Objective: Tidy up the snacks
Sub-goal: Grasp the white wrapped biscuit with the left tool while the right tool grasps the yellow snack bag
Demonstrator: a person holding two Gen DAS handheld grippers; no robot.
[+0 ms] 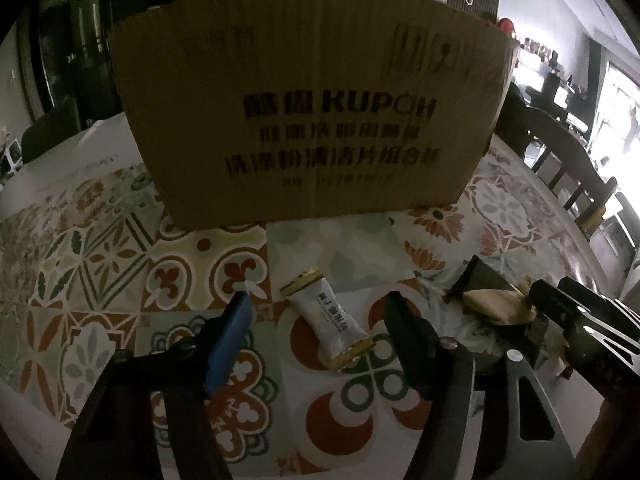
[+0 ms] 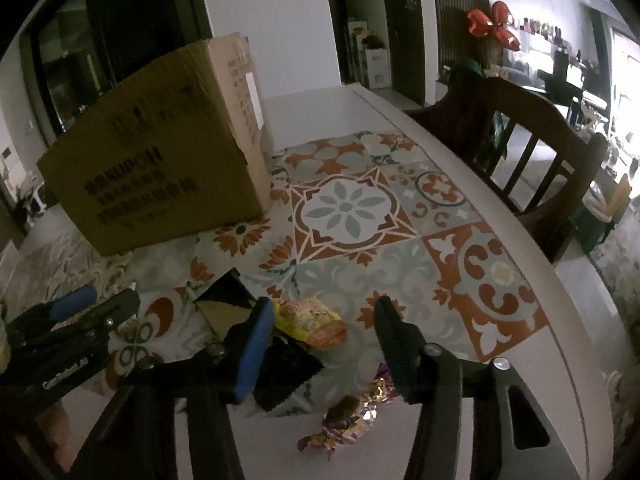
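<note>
A white candy with gold ends (image 1: pixel 329 320) lies on the patterned tablecloth (image 1: pixel 120 264). My left gripper (image 1: pixel 318 306) straddles it, open, with a gap on both sides. In the right wrist view my right gripper (image 2: pixel 324 312) stands open around a yellow-orange snack packet (image 2: pixel 314 320); the packet lies against the blue pad, clear of the black finger. A black packet (image 2: pixel 288 372) lies under that pad. A black-and-gold triangular packet (image 2: pixel 224 300) sits between the two grippers. The brown cardboard box (image 1: pixel 312 100) stands behind, its inside hidden.
A purple foil candy (image 2: pixel 352 416) lies near the table's front edge. A gold wrapper (image 1: pixel 496 306) lies by the right gripper's fingers. The table's curved white rim (image 2: pixel 520 240) runs along the right, with a dark wooden chair (image 2: pixel 528 140) beyond it.
</note>
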